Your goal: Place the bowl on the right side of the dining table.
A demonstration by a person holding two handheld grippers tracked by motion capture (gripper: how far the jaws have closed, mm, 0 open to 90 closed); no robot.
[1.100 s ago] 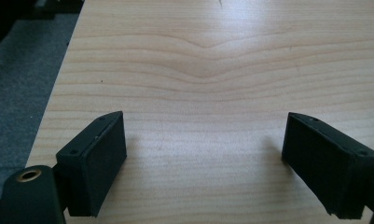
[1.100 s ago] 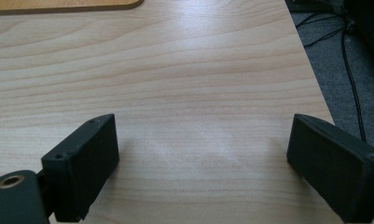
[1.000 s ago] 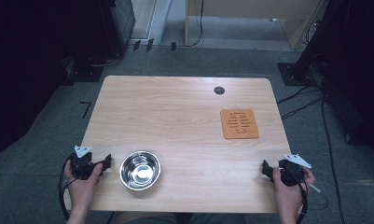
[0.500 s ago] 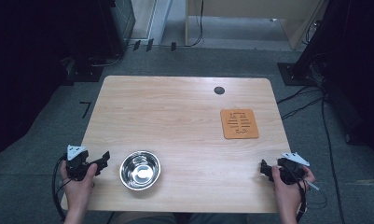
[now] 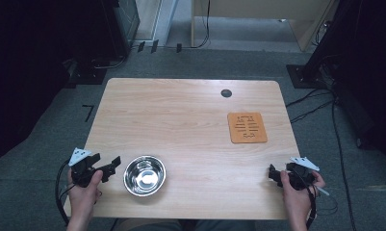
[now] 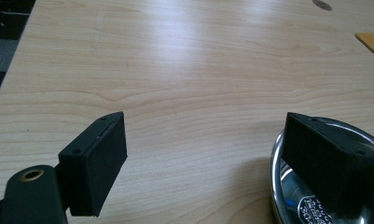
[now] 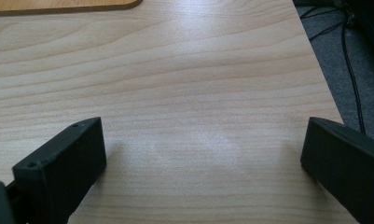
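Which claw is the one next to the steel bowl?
The left claw, just left of the steel bowl. The right claw sits near the table's right edge, far from it.

Left gripper (image 5: 114, 165) is held low at the near left, jaws spread wide. Right gripper (image 5: 273, 173) is held low at the near right, jaws likewise wide apart.

Black two-jaw left gripper (image 5: 114, 163) and right gripper (image 5: 272, 173), grey three-cornered top plates, trailing black cables
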